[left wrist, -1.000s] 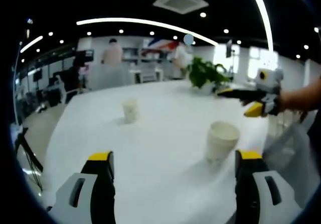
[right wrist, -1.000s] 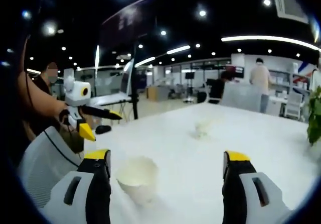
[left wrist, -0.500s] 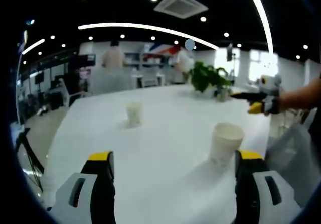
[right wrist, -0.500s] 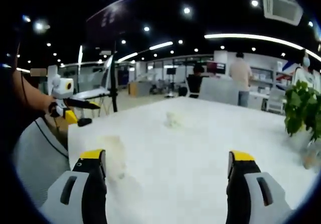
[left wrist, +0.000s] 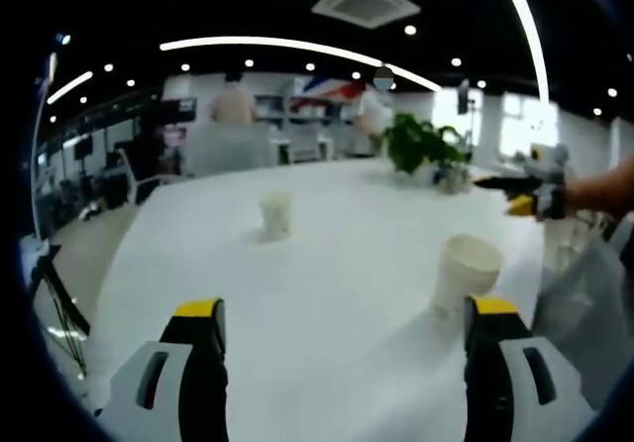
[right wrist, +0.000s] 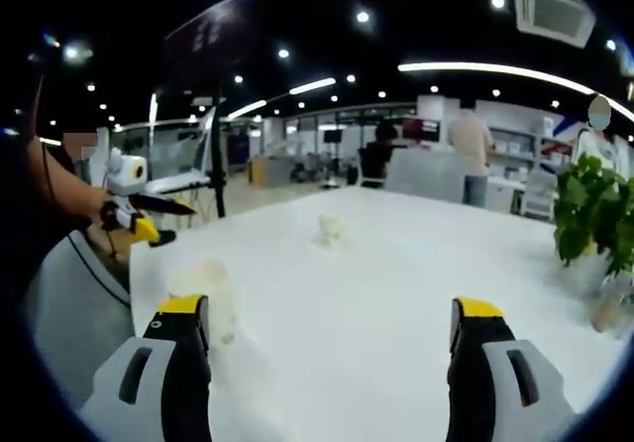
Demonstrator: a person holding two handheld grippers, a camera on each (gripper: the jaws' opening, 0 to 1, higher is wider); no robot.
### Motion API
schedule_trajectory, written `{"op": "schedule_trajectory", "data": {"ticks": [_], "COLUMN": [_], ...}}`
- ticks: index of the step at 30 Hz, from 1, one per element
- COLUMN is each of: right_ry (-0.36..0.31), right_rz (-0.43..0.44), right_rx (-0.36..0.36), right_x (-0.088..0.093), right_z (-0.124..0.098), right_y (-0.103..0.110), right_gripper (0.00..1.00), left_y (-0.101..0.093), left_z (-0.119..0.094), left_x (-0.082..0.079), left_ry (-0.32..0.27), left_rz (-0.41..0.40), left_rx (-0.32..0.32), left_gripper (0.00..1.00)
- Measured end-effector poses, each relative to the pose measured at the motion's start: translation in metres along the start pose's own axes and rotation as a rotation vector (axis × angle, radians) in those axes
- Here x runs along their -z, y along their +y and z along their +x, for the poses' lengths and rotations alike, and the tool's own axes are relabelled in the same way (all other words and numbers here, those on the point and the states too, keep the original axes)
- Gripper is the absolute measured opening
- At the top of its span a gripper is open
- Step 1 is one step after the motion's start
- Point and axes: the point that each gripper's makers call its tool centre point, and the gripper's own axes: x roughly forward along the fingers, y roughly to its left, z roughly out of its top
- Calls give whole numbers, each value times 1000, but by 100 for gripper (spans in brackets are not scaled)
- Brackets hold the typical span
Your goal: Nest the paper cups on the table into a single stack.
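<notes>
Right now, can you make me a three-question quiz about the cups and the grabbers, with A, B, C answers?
1. Where does the potted plant stand?
A. at the far end of the table
B. on the floor
C. inside a cup

2. How many paper cups are on the table?
A. five
B. two
C. none

3. How do the left gripper's jaws stand?
A. shut on a cup
B. shut on a spoon
C. wide open, holding nothing

Answers:
1 A: the plant sits past both cups.
2 B: the near cup and the far cup stand apart.
3 C: bare table shows between its yellow tips; the right gripper is open too.
</notes>
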Motion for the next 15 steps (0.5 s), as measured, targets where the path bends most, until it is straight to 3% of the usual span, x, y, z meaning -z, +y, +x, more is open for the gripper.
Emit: {"op": "schedule_trajectory", "data": {"ticks": [5,9,15], "right_ry": [4,12,14], "right_rz": [8,18,28], "right_rx": [7,10,22], "right_x": [0,4,7], "right_z": [-2,-2,-2], "right_y": [-2,-1,-1], "right_gripper": [100,100,100], "left_y": [10,15,26], "left_z": [15,30,59], "left_x": [-3,-1,-10], "left_ry": [-19,0,-18], "left_rz": [-37,-5,-11], "left_rx": [3,7,18], "left_gripper": [99,99,99]}}
